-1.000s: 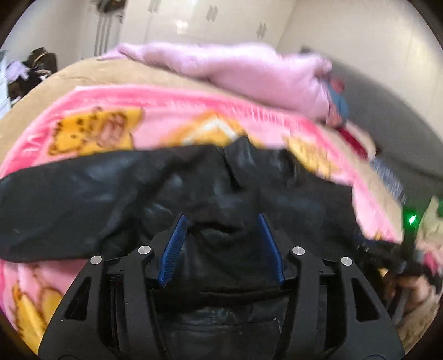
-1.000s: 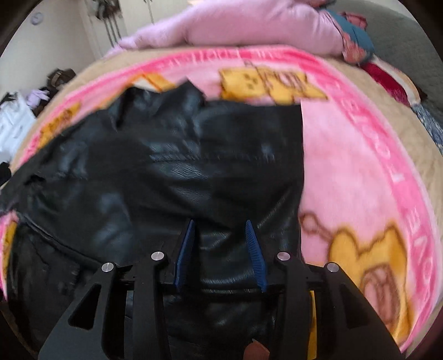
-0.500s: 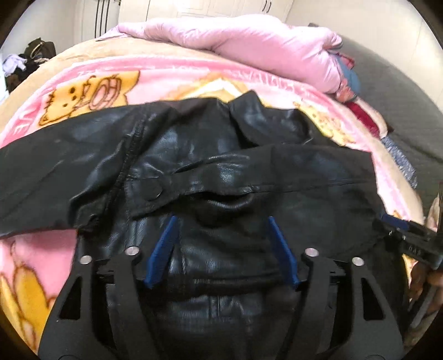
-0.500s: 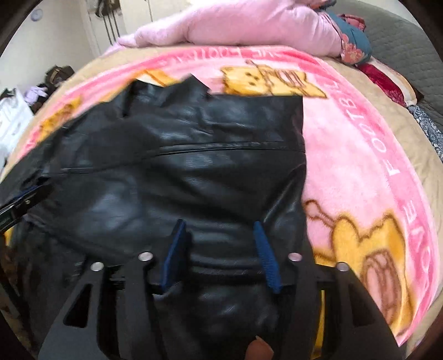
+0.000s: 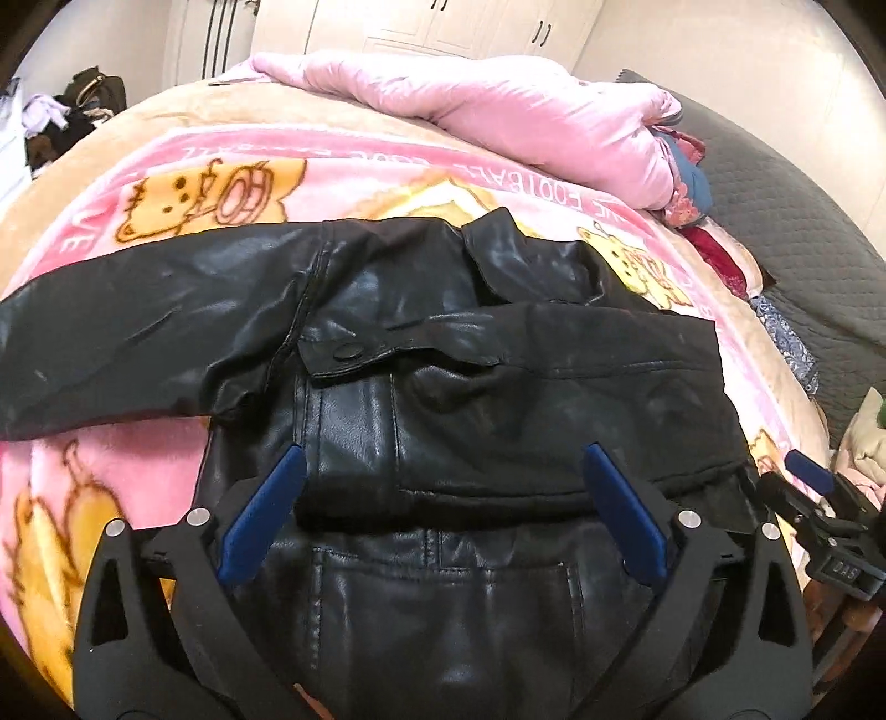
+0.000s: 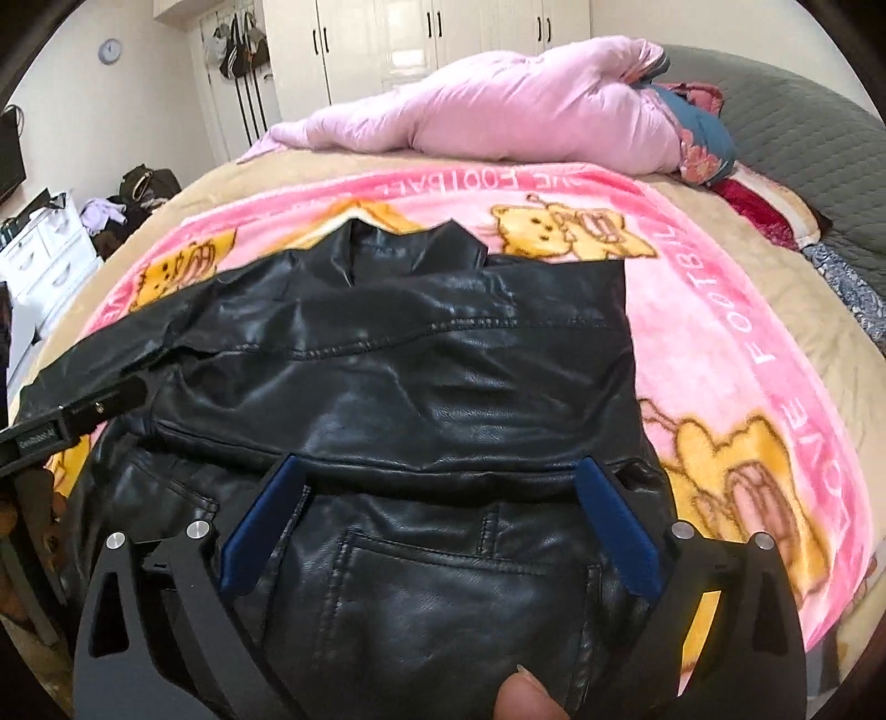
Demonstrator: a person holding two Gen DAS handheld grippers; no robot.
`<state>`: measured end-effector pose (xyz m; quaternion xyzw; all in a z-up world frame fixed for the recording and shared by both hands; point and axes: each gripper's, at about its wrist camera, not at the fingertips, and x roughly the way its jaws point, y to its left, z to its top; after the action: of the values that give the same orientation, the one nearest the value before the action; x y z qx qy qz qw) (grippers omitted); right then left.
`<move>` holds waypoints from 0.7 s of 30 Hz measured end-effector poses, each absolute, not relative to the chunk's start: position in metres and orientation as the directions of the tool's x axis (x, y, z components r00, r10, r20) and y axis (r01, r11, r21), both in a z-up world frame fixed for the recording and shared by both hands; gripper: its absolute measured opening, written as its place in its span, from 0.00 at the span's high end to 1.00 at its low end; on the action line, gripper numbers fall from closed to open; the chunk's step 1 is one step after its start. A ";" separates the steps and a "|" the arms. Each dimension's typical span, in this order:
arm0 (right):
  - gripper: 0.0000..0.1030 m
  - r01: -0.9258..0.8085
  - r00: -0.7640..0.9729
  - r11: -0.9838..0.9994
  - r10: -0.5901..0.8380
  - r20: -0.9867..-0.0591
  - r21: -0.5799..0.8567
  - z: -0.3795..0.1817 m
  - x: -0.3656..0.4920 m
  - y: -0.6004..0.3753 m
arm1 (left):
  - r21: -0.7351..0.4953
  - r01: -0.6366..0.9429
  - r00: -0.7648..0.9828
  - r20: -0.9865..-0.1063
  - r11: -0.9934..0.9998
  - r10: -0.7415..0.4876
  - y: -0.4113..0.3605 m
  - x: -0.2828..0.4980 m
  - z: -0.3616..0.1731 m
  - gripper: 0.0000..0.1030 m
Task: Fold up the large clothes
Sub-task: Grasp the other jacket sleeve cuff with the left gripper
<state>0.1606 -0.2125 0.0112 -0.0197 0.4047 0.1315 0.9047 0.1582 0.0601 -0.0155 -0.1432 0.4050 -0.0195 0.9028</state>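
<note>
A black leather jacket (image 5: 470, 387) lies on a pink cartoon blanket (image 5: 221, 183). Its right sleeve is folded across the chest; the left sleeve (image 5: 127, 332) stretches out to the left. My left gripper (image 5: 443, 459) hovers over the folded sleeve, its jaws opening wide, blue pads (image 5: 260, 515) clear of the leather. The right wrist view shows the same jacket (image 6: 443, 387), the folded sleeve's edge between the spread fingers. My right gripper (image 6: 437, 471) is also opening wide and grips nothing. Each gripper shows at the edge of the other's view: the right gripper (image 5: 819, 498), the left gripper (image 6: 66, 421).
A pink quilt (image 6: 498, 111) and pillows (image 6: 703, 144) lie at the far end of the bed. A grey headboard (image 5: 775, 221) is on the right. White wardrobes (image 6: 432, 44), a white dresser (image 6: 39, 255) and bags (image 6: 138, 188) stand beyond the bed.
Both grippers' jaws have spread from partly closed to wide, letting go of the sleeve now lying across the jacket. The right gripper has pulled back and risen; the left shifted slightly.
</note>
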 end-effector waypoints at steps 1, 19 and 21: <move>0.04 -0.250 0.647 0.966 0.217 -0.731 0.066 0.013 0.158 -0.212 | -0.271 -0.082 0.672 -0.725 0.959 -0.148 0.061 0.157 -0.015 0.09; 0.04 -0.313 0.669 0.948 0.262 -0.696 0.055 0.040 0.143 -0.149 | -0.310 -0.218 0.709 -0.702 0.926 -0.068 0.127 0.125 -0.007 0.09; 0.04 -0.320 0.672 0.946 0.263 -0.692 0.049 0.043 0.143 -0.140 | -0.301 -0.244 0.708 -0.705 0.922 -0.043 0.135 0.122 -0.007 0.09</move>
<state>0.1428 -0.1397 0.0433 -0.0383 0.3723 0.1597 0.9135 0.1219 0.1353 -0.0071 -0.1896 0.3779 0.0555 0.9045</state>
